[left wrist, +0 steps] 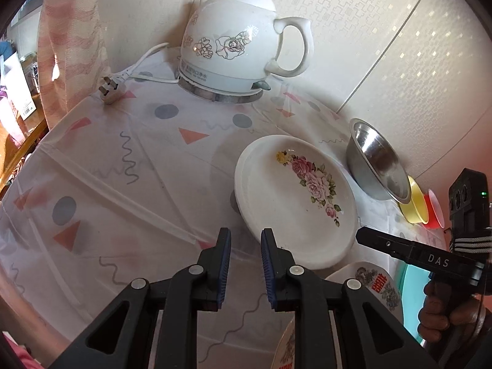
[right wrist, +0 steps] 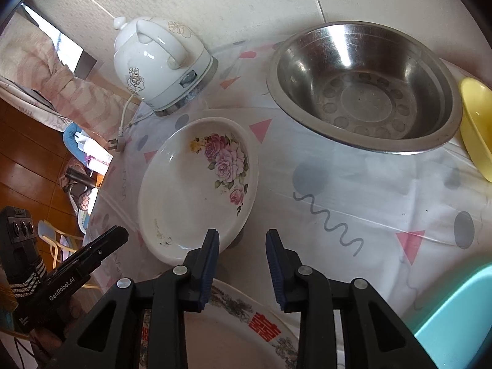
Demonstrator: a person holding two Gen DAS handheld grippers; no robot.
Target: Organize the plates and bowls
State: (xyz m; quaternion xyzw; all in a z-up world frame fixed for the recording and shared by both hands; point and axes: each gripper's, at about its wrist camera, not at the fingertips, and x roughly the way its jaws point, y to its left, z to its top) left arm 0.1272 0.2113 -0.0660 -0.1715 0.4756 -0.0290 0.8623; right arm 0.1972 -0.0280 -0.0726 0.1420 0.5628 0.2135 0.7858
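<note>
On the spotty tablecloth (left wrist: 129, 166), the rose plate (left wrist: 295, 203) is sitting near the steel bowl (right wrist: 366, 89). Both grippers are hovering at its near edge, holding nothing. The left gripper (left wrist: 246, 243) is showing a thin gap, and the right gripper (right wrist: 243, 246) a slightly bigger one. Each should be sliding one finger under the rim before squeezing gently.

The left tongs (left wrist: 245, 239) hang empty with a narrow gap over the bench (left wrist: 123, 166), just beside the rose-patterned white plate (left wrist: 295, 203), with a steel bowl (left wrist: 376, 161) and white electric kettle (left wrist: 236, 40) beyond
</note>
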